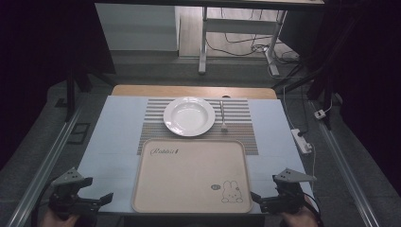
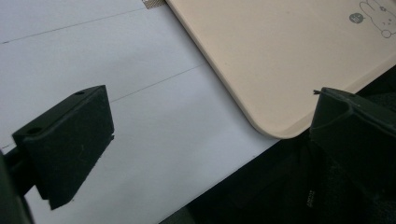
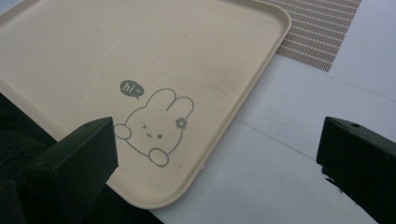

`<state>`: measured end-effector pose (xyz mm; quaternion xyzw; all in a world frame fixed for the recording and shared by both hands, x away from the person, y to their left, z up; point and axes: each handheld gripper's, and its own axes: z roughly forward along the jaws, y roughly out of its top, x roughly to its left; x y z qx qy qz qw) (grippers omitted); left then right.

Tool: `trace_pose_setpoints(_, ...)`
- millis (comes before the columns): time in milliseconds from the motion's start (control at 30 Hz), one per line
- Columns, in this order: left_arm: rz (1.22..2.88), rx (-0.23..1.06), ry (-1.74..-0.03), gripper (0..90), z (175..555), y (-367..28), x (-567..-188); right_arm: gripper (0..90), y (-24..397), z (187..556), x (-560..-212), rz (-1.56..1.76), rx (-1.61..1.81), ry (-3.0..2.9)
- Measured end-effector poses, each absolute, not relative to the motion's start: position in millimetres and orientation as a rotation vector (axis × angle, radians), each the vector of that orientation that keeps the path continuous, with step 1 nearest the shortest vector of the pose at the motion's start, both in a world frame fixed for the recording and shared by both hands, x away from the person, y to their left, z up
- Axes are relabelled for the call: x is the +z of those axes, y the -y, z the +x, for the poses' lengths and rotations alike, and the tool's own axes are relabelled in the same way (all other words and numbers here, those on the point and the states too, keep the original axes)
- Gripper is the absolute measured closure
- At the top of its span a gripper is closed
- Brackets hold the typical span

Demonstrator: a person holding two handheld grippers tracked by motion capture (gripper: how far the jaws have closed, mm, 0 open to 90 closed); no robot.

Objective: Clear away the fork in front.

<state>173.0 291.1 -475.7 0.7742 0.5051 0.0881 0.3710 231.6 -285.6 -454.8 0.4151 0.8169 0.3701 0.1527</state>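
Black jaws, blocky and matte, stand wide apart on both tools, with nothing between them. The left gripper (image 1: 97,202) hangs at the near left corner of the table, just beside the tray's (image 1: 142,165) near left corner without touching it; the right gripper (image 1: 259,198) sits just off the tray's near right corner, likewise apart. Each carries one grey three-cornered plate on top, and each is held by a hand at the table's near edge.

One tray lies between them: beige, smooth plastic, a rounded rectangle with a low raised rim, printed with a single line-drawn rabbit (image 3: 152,128) and a small "hi~" bubble near its right front corner. Its far edge overlaps one woven placemat (image 1: 241,113) of ribbed brown and pale stripes. On that mat rest one round white plate (image 1: 176,124), glossy and deep-welled, and one metal fork (image 1: 222,118) just to its right, apart from it. Underneath is a pale, flat table covering (image 1: 116,137) crossed by faint seam lines.
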Motion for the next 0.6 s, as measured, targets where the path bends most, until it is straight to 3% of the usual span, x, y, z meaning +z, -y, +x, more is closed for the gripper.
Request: trace_pose_setpoints(600, 1.987, 0.210, -1.297, 0.2, 173.1, -291.7, -476.2, 0.0, 278.7, 249.1, -456.4, 1.152, 1.072, -2.383)
